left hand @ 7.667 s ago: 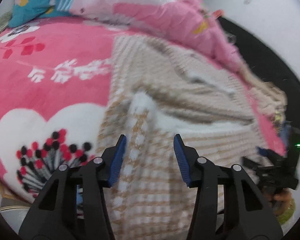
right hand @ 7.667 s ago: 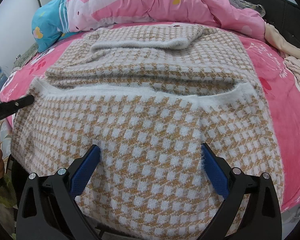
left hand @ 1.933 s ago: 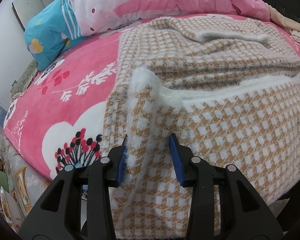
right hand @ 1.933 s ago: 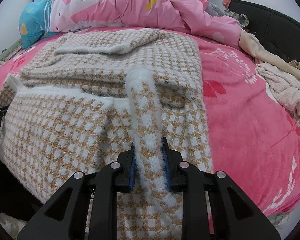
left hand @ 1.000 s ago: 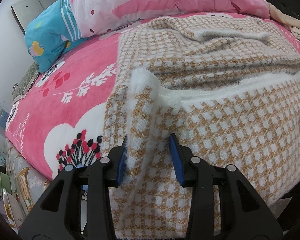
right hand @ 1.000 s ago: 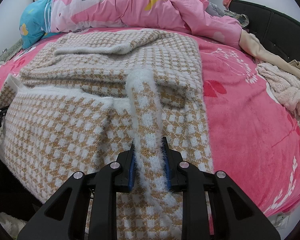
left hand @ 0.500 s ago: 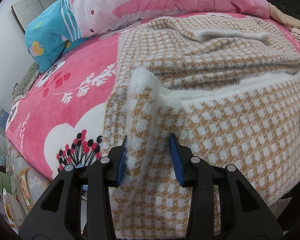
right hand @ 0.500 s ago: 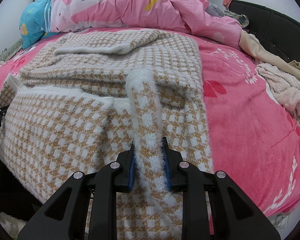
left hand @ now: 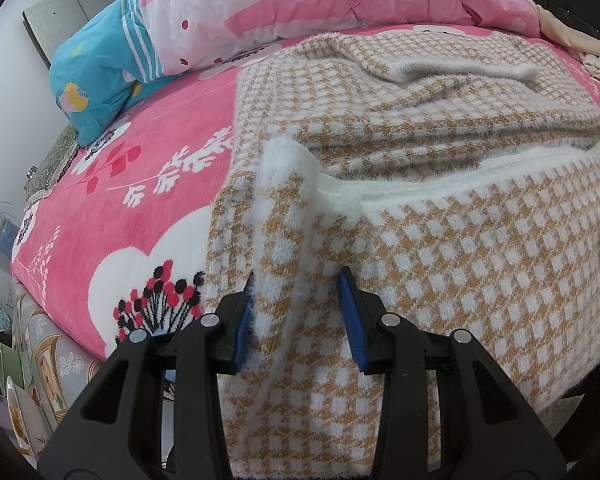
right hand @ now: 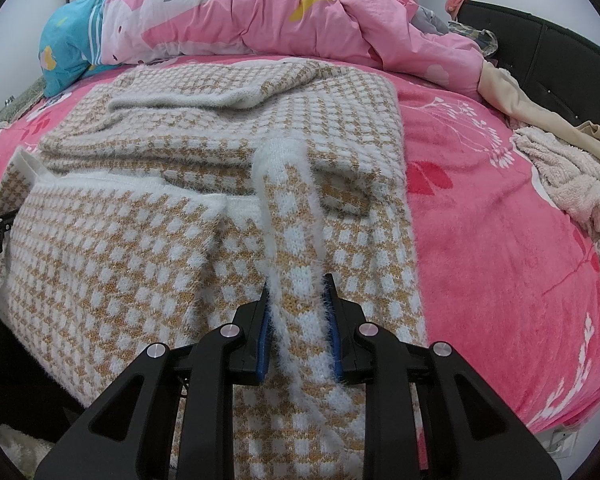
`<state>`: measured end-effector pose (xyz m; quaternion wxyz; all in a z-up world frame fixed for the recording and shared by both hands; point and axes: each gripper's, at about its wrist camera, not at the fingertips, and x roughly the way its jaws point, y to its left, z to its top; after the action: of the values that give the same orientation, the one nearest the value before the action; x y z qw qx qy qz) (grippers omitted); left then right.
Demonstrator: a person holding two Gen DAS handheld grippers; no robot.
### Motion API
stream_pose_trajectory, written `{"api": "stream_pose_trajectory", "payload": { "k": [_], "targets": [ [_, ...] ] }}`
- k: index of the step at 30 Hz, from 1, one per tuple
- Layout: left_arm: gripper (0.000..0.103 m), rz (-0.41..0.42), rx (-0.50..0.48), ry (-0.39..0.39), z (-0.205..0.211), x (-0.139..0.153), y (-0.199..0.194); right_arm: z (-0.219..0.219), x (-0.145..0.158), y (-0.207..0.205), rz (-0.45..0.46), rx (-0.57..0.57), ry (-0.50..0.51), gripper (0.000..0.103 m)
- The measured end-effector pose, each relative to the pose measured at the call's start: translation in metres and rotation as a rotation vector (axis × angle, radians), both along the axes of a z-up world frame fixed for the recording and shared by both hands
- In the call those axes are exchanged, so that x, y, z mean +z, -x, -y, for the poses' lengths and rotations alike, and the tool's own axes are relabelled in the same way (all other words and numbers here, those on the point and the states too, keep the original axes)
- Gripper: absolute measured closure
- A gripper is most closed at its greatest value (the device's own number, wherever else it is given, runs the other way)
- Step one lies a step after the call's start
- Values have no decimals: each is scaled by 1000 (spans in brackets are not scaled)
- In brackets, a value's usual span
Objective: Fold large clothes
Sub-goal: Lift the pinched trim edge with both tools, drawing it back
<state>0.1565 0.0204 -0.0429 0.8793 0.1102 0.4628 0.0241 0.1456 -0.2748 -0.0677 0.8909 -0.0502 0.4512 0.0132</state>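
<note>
A big fuzzy sweater [left hand: 440,240] with little tan and white squares lies spread on the pink fleece blanket [left hand: 140,208] of the bed. Its knit looks soft and hairy, and its edge is a thick white band. The part of the sweater nearest the cameras hangs over the blanket's near edge.

The left gripper [left hand: 298,316] has a raised fold of the sweater's left corner between its blue pads. One pad touches the fuzz, but there is a gap at the other pad, so I cannot tell if it squeezes. The right gripper [right hand: 298,328] pinches a tall, thin ridge of the sweater's right side tight between its pads.

Behind the sweater sits a puffy pink quilt [right hand: 280,16] and a smooth blue pillow [left hand: 100,80]. To the sweater's right lies a curly, pale towel [right hand: 568,176].
</note>
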Motion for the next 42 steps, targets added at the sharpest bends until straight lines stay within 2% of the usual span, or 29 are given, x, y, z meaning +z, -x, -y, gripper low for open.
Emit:
{"api": "stream_pose_trajectory", "payload": {
  "k": [19, 21, 24, 27, 32, 37, 42],
  "targets": [
    [66, 12, 2, 0, -4, 7, 1, -1, 1, 0, 2, 1, 6, 81],
    [68, 18, -1, -3, -8, 9, 1, -1, 2, 0, 4, 2, 12, 81],
    [82, 33, -7, -19, -9, 15, 3, -3, 4, 1, 13, 0, 28, 86],
    [90, 50, -20, -26, -7, 22, 5, -1, 9, 3, 29, -15, 28, 90],
    [91, 86, -45, -9, -6, 38, 11, 5, 22, 10, 70, -37, 1, 91],
    [91, 18, -66, 9, -8, 24, 0, 5, 11, 4, 28, -23, 12, 91],
    [91, 0, -55, 10, -12, 17, -6, 3, 7, 1, 17, -22, 18, 91]
  ]
}}
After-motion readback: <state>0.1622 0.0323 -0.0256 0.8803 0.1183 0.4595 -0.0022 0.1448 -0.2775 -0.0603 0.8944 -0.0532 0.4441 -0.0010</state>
